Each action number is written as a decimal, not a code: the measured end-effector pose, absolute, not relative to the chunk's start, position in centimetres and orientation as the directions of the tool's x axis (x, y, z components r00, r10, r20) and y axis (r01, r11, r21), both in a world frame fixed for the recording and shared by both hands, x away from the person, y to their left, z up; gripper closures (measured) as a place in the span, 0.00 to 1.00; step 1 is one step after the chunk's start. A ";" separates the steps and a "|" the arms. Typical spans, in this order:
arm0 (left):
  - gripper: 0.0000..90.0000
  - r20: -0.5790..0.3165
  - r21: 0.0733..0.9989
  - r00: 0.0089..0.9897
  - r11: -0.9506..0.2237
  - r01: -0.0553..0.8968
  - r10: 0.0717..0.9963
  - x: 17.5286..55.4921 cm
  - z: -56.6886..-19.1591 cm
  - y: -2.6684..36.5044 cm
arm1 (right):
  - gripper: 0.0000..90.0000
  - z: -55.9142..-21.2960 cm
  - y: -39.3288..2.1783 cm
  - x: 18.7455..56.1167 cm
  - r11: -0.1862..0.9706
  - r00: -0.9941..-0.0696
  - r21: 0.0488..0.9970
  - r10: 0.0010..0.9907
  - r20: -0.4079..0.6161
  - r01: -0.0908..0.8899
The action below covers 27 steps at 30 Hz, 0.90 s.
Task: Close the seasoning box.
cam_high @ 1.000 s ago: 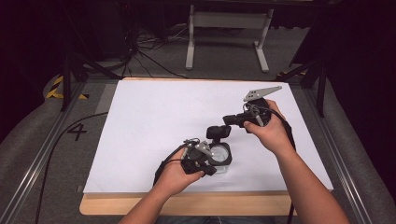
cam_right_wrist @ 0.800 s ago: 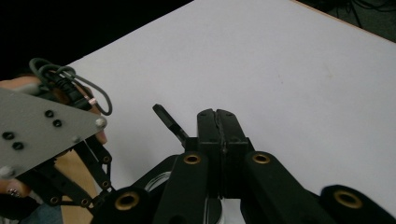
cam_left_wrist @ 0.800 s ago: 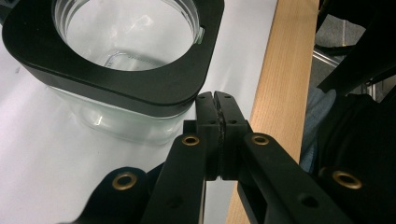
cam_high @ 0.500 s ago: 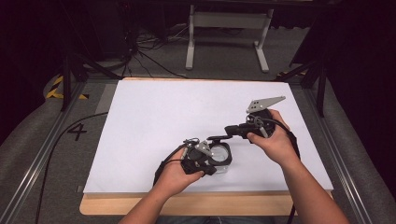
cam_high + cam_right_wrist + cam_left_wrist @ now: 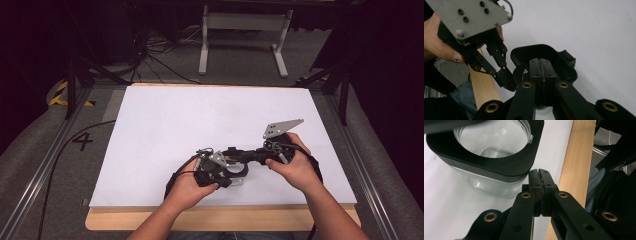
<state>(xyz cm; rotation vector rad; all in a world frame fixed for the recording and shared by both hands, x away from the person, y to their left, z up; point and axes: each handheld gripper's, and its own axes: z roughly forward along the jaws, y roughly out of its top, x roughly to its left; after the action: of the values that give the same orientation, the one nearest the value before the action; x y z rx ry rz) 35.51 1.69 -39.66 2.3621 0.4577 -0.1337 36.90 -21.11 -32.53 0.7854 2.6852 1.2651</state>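
Hands meet low and centre in the high view, over the near part of the white sheet [image 5: 210, 120] on the table. Lower left of centre, the left gripper [image 5: 220, 172] sits beside a clear container [image 5: 239, 176] with a black collar. The left gripper view gives what the high view cannot: the container [image 5: 496, 152] fills the upper left of that frame, upright, mouth facing up, nothing visible inside, and the left gripper [image 5: 540, 173] has its jaws pressed together just beside the collar, gripping nothing. To the right, the right gripper [image 5: 235, 152] stretches leftward from its hand [image 5: 295, 167]. In its own view the right gripper [image 5: 541, 62] is likewise closed and empty, tips over the black collar [image 5: 544, 58].
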 end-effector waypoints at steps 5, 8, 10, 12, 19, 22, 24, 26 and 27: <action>1.00 -0.211 0.642 0.934 -0.679 0.356 0.290 35.5 -39.7 1.6 | 1.00 -33.4 -21.0 36.4 0.543 -0.871 0.724 0.463 0.165 0.425; 1.00 -0.209 0.640 0.933 -0.680 0.358 0.294 35.5 -39.6 1.7 | 1.00 -34.0 -20.8 36.3 0.557 -0.873 0.711 0.459 0.166 0.428; 1.00 -0.203 0.643 0.934 -0.680 0.354 0.294 35.5 -39.6 1.7 | 1.00 -34.5 -20.6 36.1 0.566 -0.872 0.700 0.458 0.173 0.436; 1.00 -0.198 0.646 0.936 -0.679 0.349 0.293 35.5 -39.6 1.7 | 1.00 -34.8 -20.5 36.0 0.572 -0.873 0.694 0.454 0.176 0.438; 1.00 -0.205 0.635 0.932 -0.684 0.359 0.298 35.5 -39.6 1.8 | 1.00 -35.5 -20.1 35.8 0.577 -0.873 0.691 0.457 0.169 0.436; 1.00 -0.204 0.637 0.933 -0.684 0.355 0.295 35.6 -39.6 1.8 | 1.00 -35.5 -20.1 35.7 0.577 -0.873 0.691 0.459 0.166 0.434; 1.00 -0.204 0.639 0.933 -0.683 0.355 0.296 35.6 -39.6 1.8 | 1.00 -35.5 -20.1 35.8 0.577 -0.874 0.691 0.456 0.169 0.435; 1.00 -0.208 0.634 0.932 -0.685 0.359 0.297 35.5 -39.6 1.8 | 1.00 -35.5 -20.1 35.8 0.578 -0.873 0.691 0.457 0.167 0.435; 1.00 -0.212 0.636 0.932 -0.682 0.360 0.295 35.5 -39.6 1.8 | 1.00 -35.5 -20.1 35.8 0.579 -0.874 0.690 0.458 0.165 0.434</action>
<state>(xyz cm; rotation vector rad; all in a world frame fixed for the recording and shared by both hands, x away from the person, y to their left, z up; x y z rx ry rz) 35.53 1.83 -39.55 2.3652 0.4615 -0.1186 35.78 -20.11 -35.45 0.7809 2.7642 1.1946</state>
